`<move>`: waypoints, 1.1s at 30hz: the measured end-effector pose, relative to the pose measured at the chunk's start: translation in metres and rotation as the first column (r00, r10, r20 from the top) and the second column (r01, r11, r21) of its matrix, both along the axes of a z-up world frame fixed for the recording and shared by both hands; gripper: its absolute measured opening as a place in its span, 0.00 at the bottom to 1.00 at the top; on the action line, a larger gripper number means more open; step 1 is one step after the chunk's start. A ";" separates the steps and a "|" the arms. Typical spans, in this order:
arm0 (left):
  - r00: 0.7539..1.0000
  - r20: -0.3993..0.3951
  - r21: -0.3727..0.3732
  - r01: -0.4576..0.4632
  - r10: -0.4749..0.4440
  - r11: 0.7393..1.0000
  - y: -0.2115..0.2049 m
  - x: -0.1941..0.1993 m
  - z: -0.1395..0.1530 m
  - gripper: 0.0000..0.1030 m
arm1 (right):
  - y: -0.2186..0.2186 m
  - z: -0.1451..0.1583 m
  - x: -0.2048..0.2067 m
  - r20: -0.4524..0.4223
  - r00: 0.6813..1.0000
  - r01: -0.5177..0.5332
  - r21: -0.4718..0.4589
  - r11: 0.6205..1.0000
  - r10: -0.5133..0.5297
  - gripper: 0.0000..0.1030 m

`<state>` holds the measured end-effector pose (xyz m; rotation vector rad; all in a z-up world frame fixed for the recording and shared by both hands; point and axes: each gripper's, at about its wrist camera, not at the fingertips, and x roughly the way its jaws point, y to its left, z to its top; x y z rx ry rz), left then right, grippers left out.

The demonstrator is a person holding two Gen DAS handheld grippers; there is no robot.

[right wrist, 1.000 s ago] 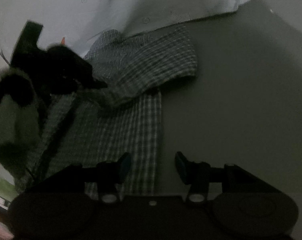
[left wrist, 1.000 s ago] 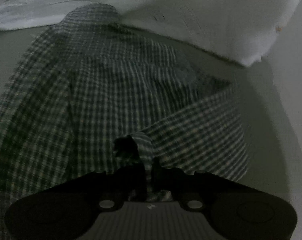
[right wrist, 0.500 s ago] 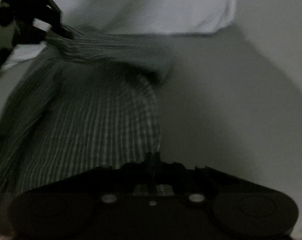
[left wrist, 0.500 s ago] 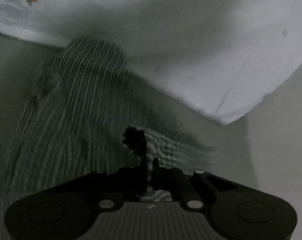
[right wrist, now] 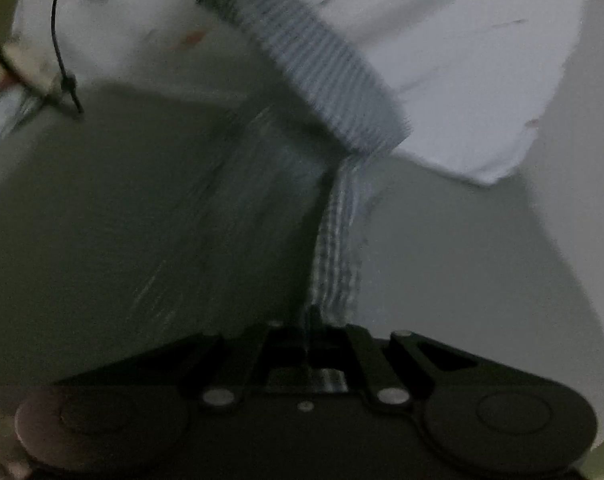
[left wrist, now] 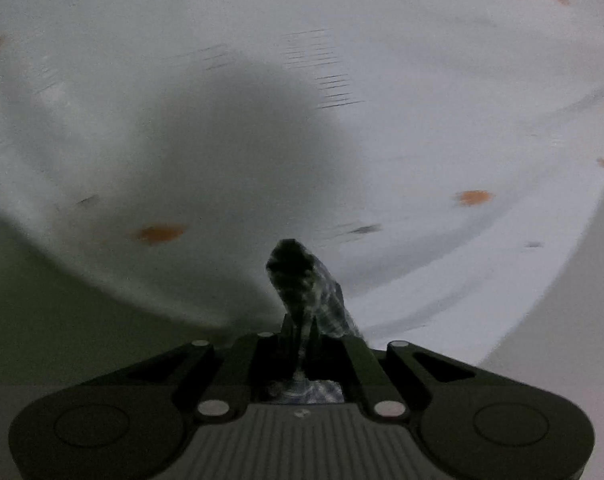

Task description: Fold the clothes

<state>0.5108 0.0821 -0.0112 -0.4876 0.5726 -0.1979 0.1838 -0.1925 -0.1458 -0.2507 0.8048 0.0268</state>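
The checked shirt [right wrist: 333,92] hangs stretched in the right wrist view, blurred by motion, running from the upper left down to my right gripper [right wrist: 311,320], which is shut on its edge. My left gripper [left wrist: 302,324] is shut on a bunched bit of the same checked shirt [left wrist: 302,280], which sticks up between the jaws. The rest of the shirt is out of the left wrist view.
A white cloth with small orange marks [left wrist: 341,80] fills most of the left wrist view and lies at the back in the right wrist view [right wrist: 461,40]. The grey surface [right wrist: 461,260] lies below. A black cable [right wrist: 58,40] hangs at upper left.
My right gripper has shut on the shirt's edge. Both grippers have lifted the shirt off the surface and swung toward the white cloth; the left view no longer shows the spread shirt.
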 end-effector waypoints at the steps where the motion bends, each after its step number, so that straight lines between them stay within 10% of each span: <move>1: 0.999 -0.040 0.001 -0.026 0.026 1.000 0.015 -0.002 -0.017 0.03 | 0.006 -0.012 0.001 -0.042 0.999 -0.009 0.006 1.000 0.009 0.02; 7: 0.972 -0.200 -0.020 -0.128 0.121 0.992 0.068 -0.024 -0.088 0.03 | -0.001 -0.026 -0.023 -0.112 0.993 0.061 0.128 0.990 -0.047 0.31; 13: 0.978 -0.180 -0.070 -0.124 0.109 0.990 0.077 -0.038 -0.078 0.03 | -0.025 -0.030 -0.030 -0.130 0.981 0.157 0.095 0.983 -0.144 0.46; 16: 0.986 -0.146 -0.091 -0.094 0.080 0.991 0.070 -0.029 -0.064 0.03 | -0.031 -0.050 -0.020 -0.200 0.972 0.140 0.090 0.986 -0.120 0.40; 18: 0.991 -0.120 -0.137 -0.073 0.057 0.988 0.063 -0.023 -0.050 0.03 | -0.028 -0.059 -0.017 -0.213 0.970 0.127 0.041 0.991 -0.116 0.12; 21: 0.999 -0.050 -0.175 -0.020 0.011 0.984 0.045 -0.020 -0.019 0.03 | -0.032 -0.054 -0.015 -0.181 0.972 0.158 0.013 0.987 -0.153 0.03; 28: 0.989 0.144 -0.132 0.001 0.018 0.991 0.041 -0.040 0.043 0.03 | -0.045 -0.017 -0.031 -0.042 0.984 0.174 0.016 0.985 -0.173 0.02; 33: 0.996 0.024 -0.083 -0.085 0.087 0.993 0.062 -0.023 0.008 0.03 | -0.056 -0.044 -0.026 -0.172 0.974 0.177 0.193 0.965 -0.144 0.08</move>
